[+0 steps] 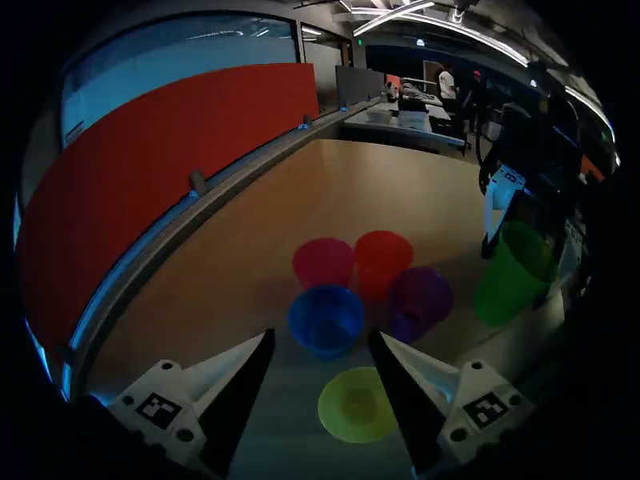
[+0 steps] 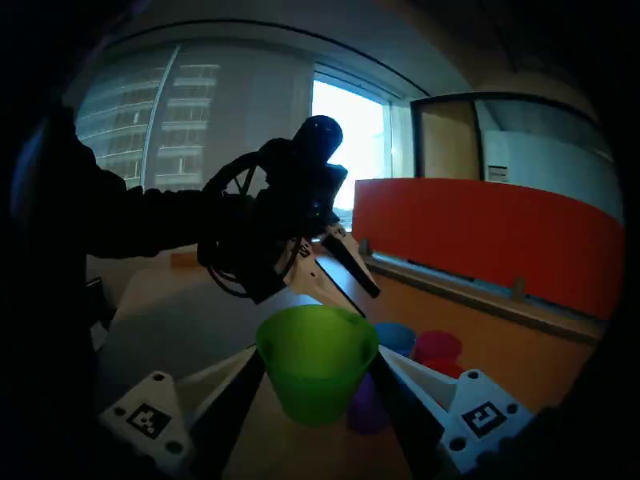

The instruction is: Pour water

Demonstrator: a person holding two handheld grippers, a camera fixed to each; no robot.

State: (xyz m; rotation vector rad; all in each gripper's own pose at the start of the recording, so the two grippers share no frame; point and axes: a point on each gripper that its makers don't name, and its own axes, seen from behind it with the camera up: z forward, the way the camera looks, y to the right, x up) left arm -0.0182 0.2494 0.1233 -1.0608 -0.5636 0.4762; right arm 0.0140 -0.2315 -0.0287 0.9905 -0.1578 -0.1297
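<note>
Several plastic cups stand clustered on the wooden table (image 1: 240,264): pink (image 1: 322,262), red (image 1: 382,254), blue (image 1: 326,320) and purple (image 1: 419,302). A yellow cup (image 1: 356,404) sits nearest, low between my left gripper's fingers. My left gripper (image 1: 320,334) is open just short of the blue cup and holds nothing. My right gripper (image 2: 316,356) is shut on a green cup (image 2: 317,362), lifted off the table to the right of the cluster (image 1: 512,276). I cannot tell whether any cup holds water.
A red partition (image 1: 160,160) with a grey ledge runs along the table's left side. The left gripper (image 2: 336,272) and a dark-sleeved arm (image 2: 136,220) holding it hang beyond the green cup. Desks and people stand far back (image 1: 444,84).
</note>
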